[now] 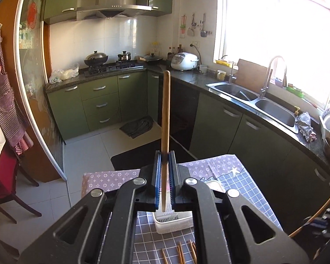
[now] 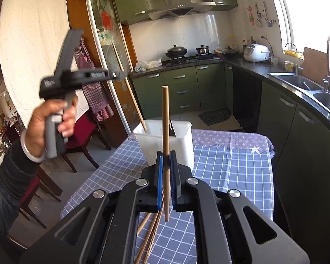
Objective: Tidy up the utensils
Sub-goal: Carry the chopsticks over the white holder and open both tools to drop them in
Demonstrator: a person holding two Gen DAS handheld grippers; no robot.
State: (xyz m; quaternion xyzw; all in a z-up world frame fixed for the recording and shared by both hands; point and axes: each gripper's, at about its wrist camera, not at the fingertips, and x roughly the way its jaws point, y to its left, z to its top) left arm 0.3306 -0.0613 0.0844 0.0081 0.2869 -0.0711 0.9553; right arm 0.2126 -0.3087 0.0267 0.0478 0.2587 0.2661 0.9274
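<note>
Right wrist: right claw [image 2: 166,154] pinches slim round wooden chopstick [image 2: 165,132]

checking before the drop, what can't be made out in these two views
- Left wrist view: white holder interior, hidden behind the left gripper.
- Left wrist view: loose chopsticks, cut off by the bottom edge.
- Right wrist view: loose chopsticks' count, hidden under the right gripper.

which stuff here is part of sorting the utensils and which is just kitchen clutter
Part of the job:
left gripper and its chopstick
right gripper and its chopstick
white holder
loose chopsticks

Just lying about:
rice cooker
wok
rag
apron
</note>
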